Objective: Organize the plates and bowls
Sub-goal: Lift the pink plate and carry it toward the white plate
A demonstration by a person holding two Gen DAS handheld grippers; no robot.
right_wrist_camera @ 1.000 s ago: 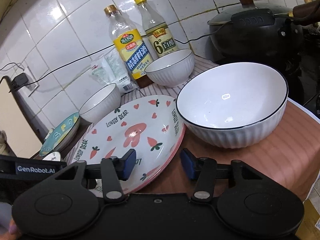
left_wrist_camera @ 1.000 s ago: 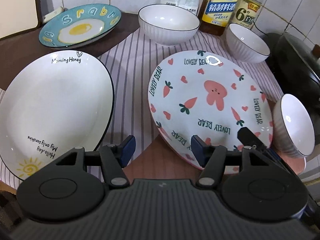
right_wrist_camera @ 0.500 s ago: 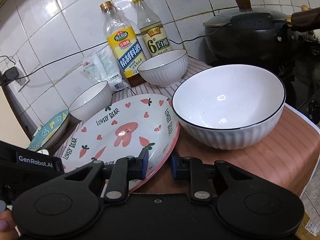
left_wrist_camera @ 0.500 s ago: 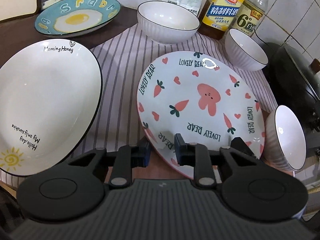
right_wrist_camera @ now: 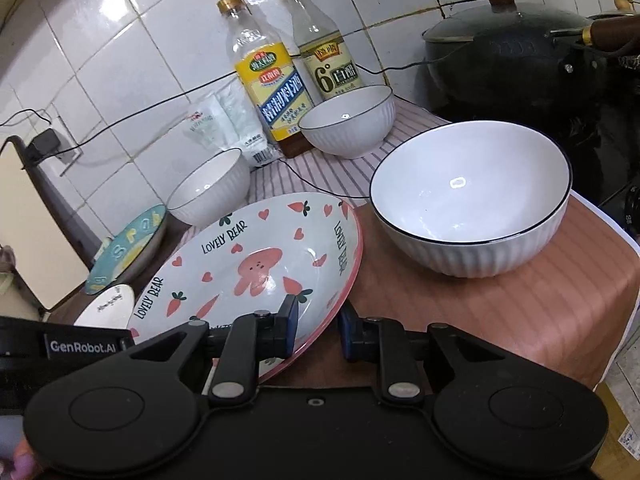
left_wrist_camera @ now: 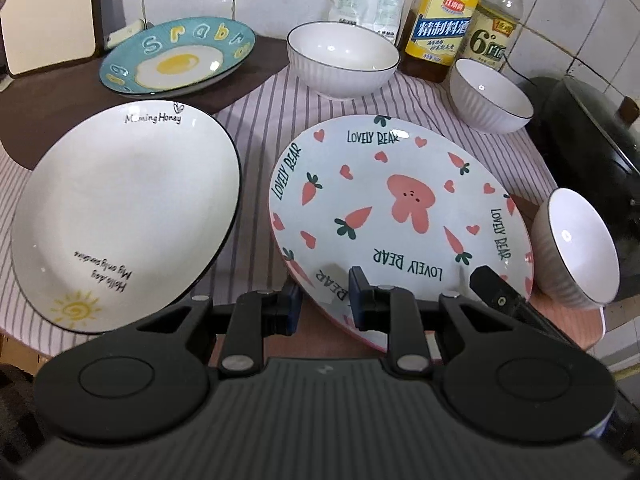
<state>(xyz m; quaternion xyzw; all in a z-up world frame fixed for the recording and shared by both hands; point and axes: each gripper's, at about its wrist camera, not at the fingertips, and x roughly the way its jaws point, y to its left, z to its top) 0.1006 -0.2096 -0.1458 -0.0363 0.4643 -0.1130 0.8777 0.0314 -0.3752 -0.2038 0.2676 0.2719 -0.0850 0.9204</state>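
A pink-rimmed "Lovely Bear" plate (left_wrist_camera: 400, 208) with carrots and hearts is held by its near rim, tilted up off the table. My left gripper (left_wrist_camera: 323, 304) is shut on its near-left rim. My right gripper (right_wrist_camera: 318, 330) is shut on its near-right rim, with the plate (right_wrist_camera: 256, 264) between the pads. A white "Morning Honey" plate (left_wrist_camera: 124, 208) lies to the left. A blue fried-egg plate (left_wrist_camera: 178, 58) sits at the back left. White ribbed bowls stand at the back (left_wrist_camera: 342, 62), back right (left_wrist_camera: 490, 94) and near right (right_wrist_camera: 470, 196).
Two sauce bottles (right_wrist_camera: 272, 76) and a plastic packet (right_wrist_camera: 224, 124) stand against the tiled wall. A black lidded pot (right_wrist_camera: 516, 60) is at the right. A thin black cable (right_wrist_camera: 320, 188) runs over the striped cloth (left_wrist_camera: 256, 136). The table's edge is near on the right.
Both grippers went from open to shut on the bear plate's near rim. The plate has tilted up, and both cameras moved slightly.
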